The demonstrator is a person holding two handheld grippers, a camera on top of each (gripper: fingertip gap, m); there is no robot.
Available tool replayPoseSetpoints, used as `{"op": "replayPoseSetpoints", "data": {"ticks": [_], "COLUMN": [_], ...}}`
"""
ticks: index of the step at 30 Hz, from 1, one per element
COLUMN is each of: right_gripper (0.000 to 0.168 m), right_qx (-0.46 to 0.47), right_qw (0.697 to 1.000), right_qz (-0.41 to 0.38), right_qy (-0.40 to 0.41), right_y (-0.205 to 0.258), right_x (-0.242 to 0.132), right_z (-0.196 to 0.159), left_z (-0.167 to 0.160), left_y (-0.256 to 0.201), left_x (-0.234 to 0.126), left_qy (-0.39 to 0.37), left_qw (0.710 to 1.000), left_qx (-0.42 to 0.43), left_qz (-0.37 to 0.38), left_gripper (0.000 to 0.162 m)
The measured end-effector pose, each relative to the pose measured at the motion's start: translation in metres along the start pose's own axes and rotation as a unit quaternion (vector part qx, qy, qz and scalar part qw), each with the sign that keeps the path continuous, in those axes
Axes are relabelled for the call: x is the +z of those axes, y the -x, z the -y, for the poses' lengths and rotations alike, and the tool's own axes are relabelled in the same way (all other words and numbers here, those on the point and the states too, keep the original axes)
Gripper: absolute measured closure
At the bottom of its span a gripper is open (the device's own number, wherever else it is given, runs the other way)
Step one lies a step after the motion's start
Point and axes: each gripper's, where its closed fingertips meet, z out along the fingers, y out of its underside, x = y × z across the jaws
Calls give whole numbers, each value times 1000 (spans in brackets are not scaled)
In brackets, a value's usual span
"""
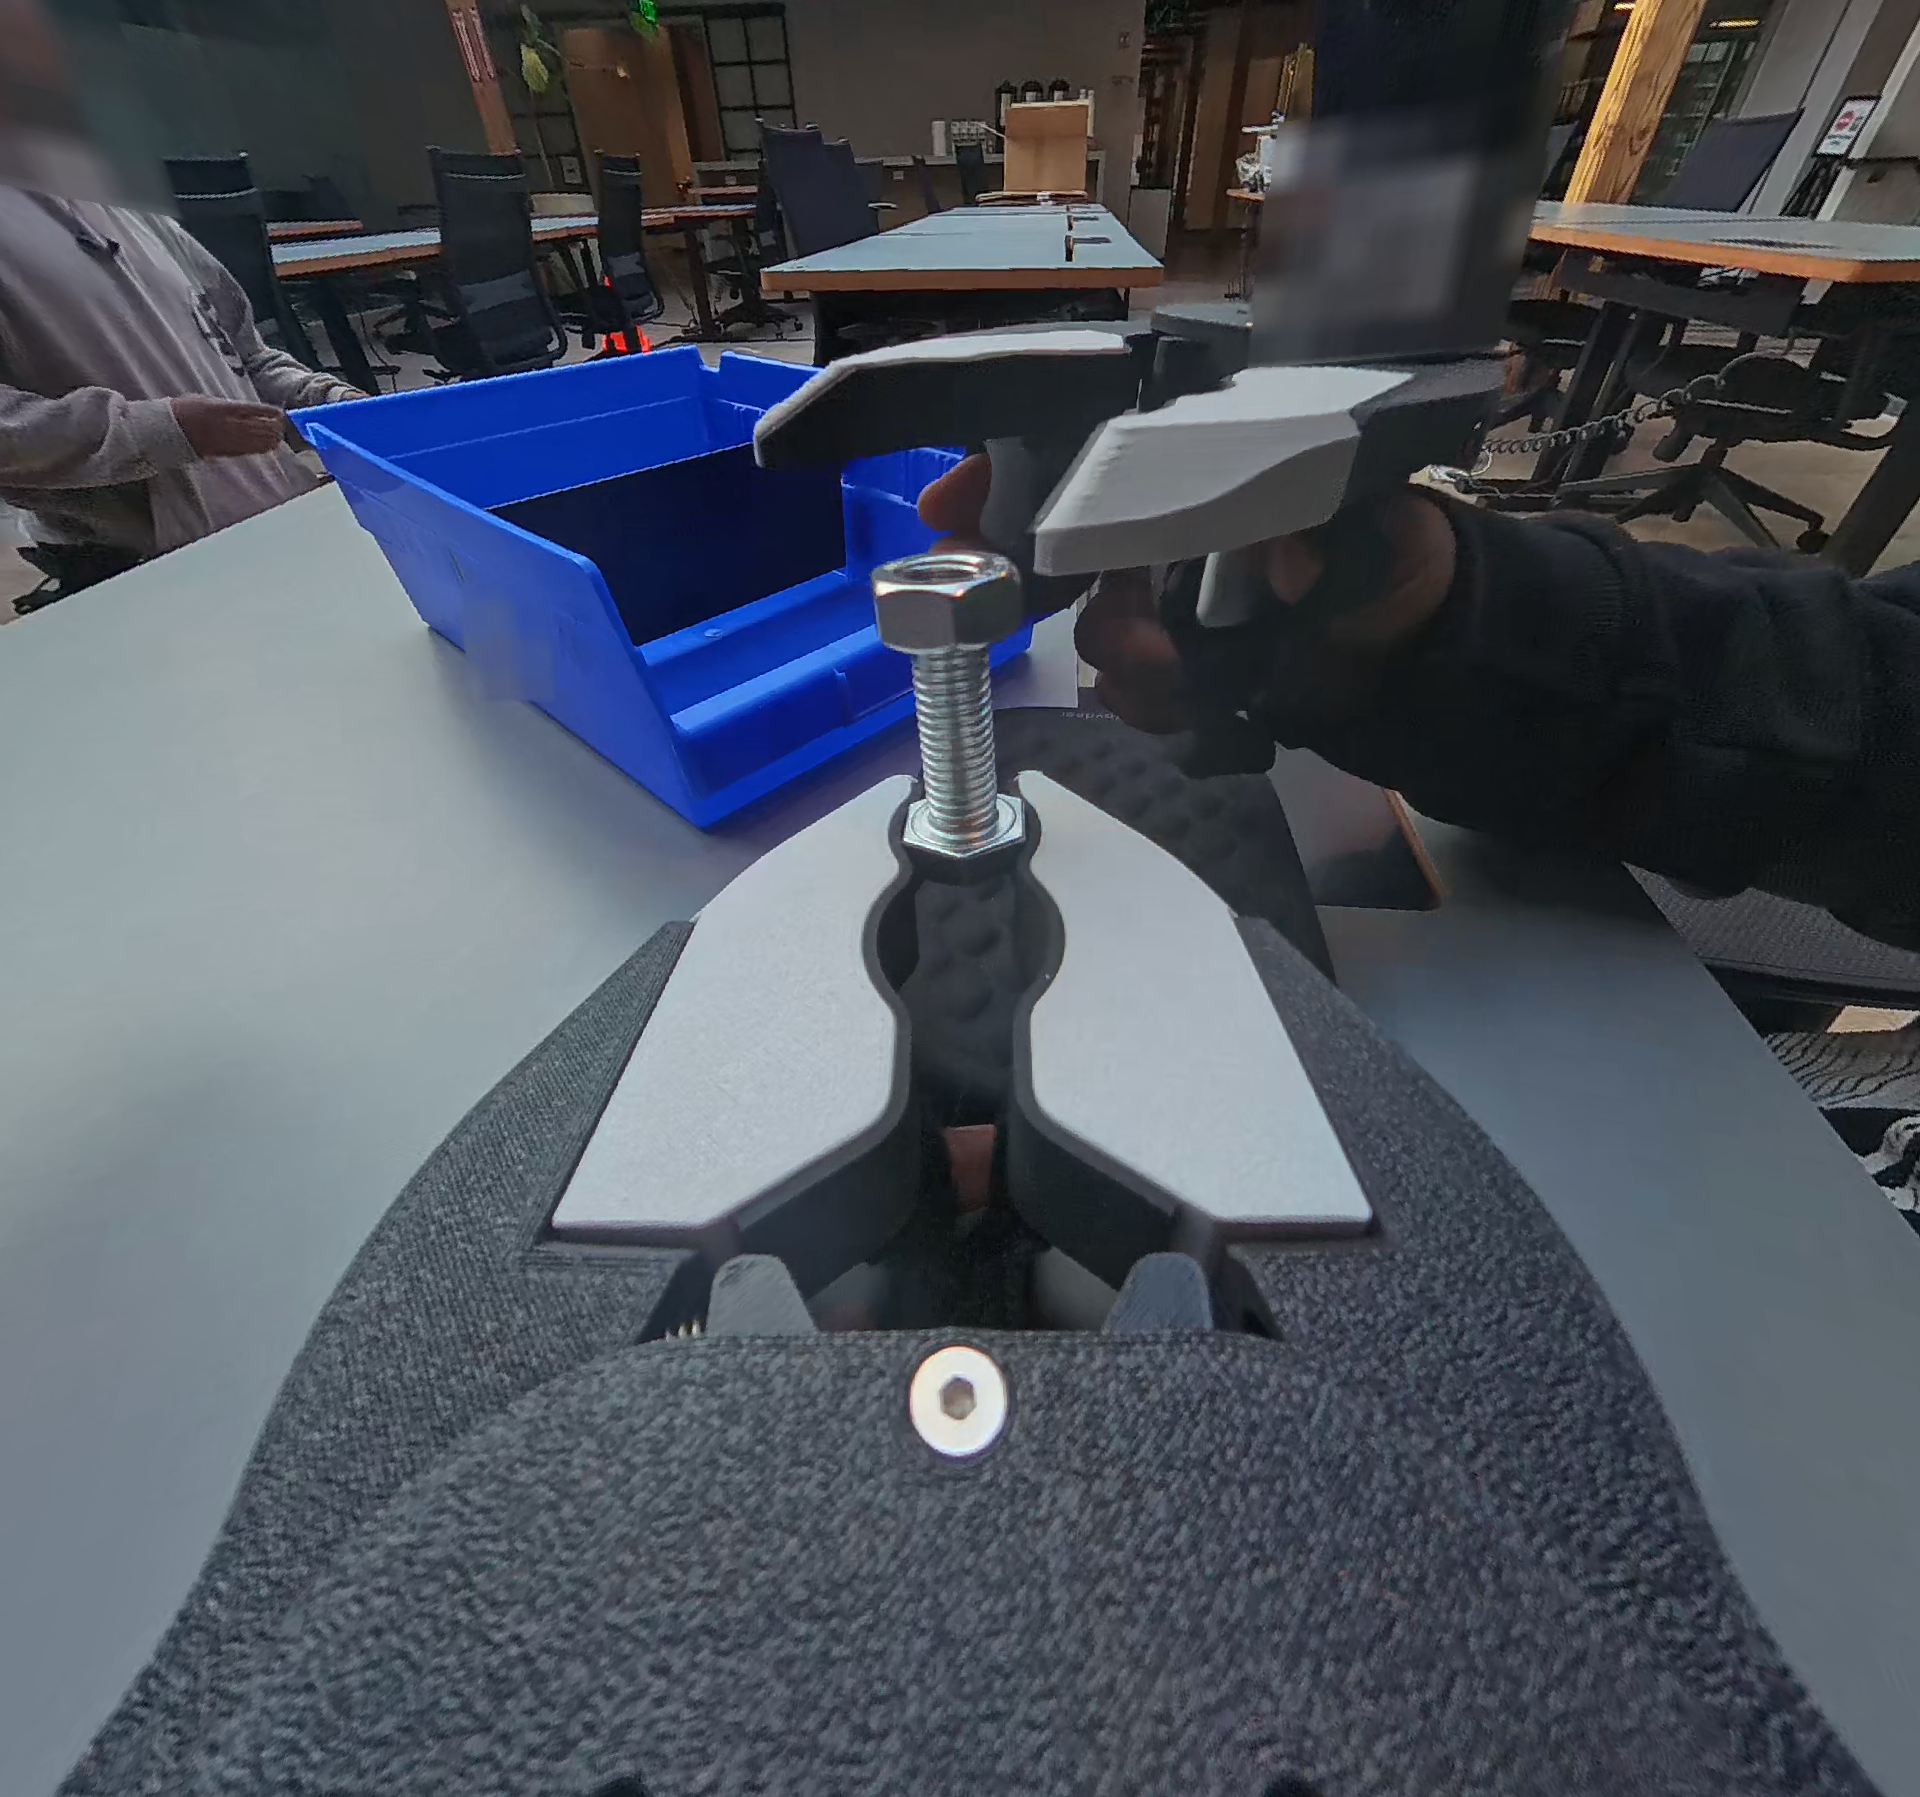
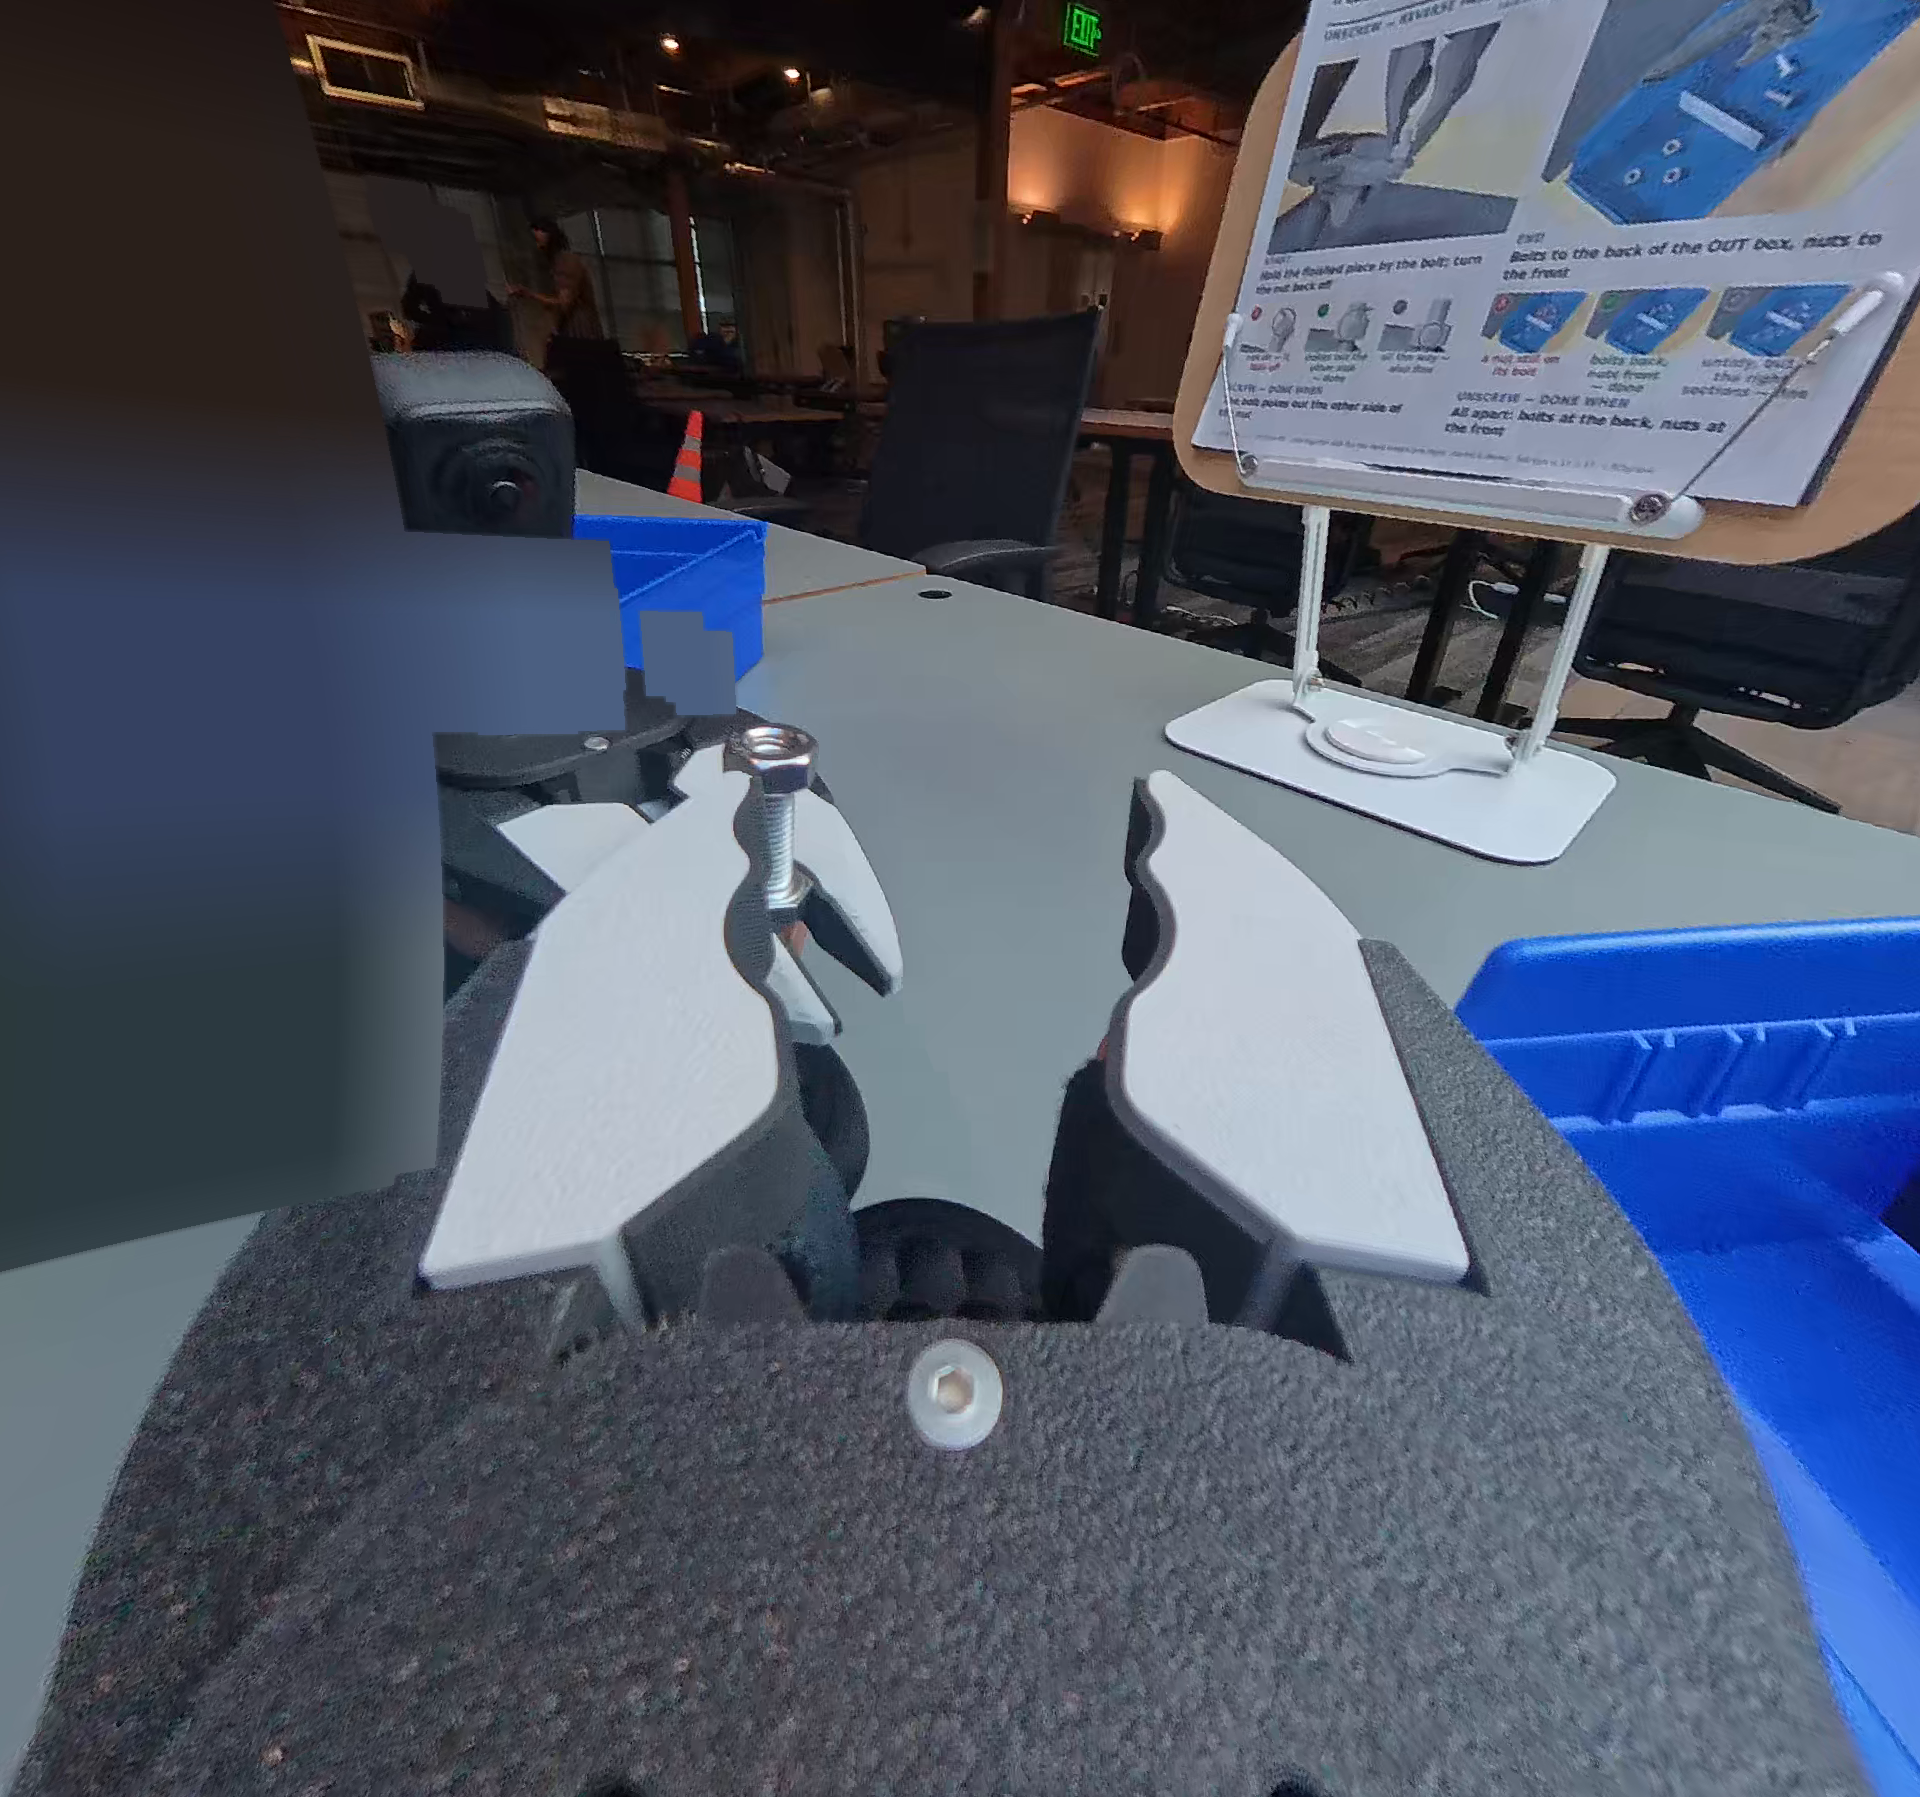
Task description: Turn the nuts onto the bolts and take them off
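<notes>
My left gripper (image 1: 964,812) is shut on the hex head of a silver bolt (image 1: 954,729) and holds it upright above the grey table (image 1: 260,812). A silver nut (image 1: 945,599) sits at the top of the threaded shaft. My right gripper (image 2: 940,781) is open and empty. In the left wrist view the right gripper (image 1: 909,490) hovers just above and behind the nut, apart from it. In the right wrist view the bolt (image 2: 774,843) and nut (image 2: 771,755) stand just past my left fingertip (image 2: 717,791), not between the fingers.
A blue bin (image 1: 582,542) stands on the table behind the bolt. Another blue bin (image 2: 1714,1072) is at my right. A white stand with an instruction sheet (image 2: 1558,189) is at the back right. A person's sleeve (image 1: 125,376) shows at the far left. The grippers' ends are close to 5 cm from one another.
</notes>
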Motion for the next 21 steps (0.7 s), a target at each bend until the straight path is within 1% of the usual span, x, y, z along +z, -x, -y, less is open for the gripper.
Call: {"op": "replayPoseSetpoints", "data": {"ticks": [4, 7, 10, 13, 21], "right_gripper": [99, 99, 100, 102, 101], "right_qx": [-10, -24, -31, -24, -22], "right_qw": [1000, 999, 999, 999, 1000], "right_qz": [27, 28, 22, 13, 1], "right_qy": [-2, 12, 25, 21, 19], "right_y": [17, 24, 24, 18, 7], "right_x": [20, 39, 49, 42, 10], "right_z": [4, 0, -5, -4, -3], "left_z": [0, 0, 0, 0, 0], "left_y": [0, 0, 0, 0, 0], "left_x": [0, 0, 0, -1, 0], "left_qy": [-1, 0, 0, -1, 0], "left_qw": [1000, 1000, 1000, 1000, 1000], "left_qx": [0, 1, 2, 1, 0], "left_qz": [0, 0, 0, 0, 1], "left_gripper": [149, 149, 149, 149, 149]}}
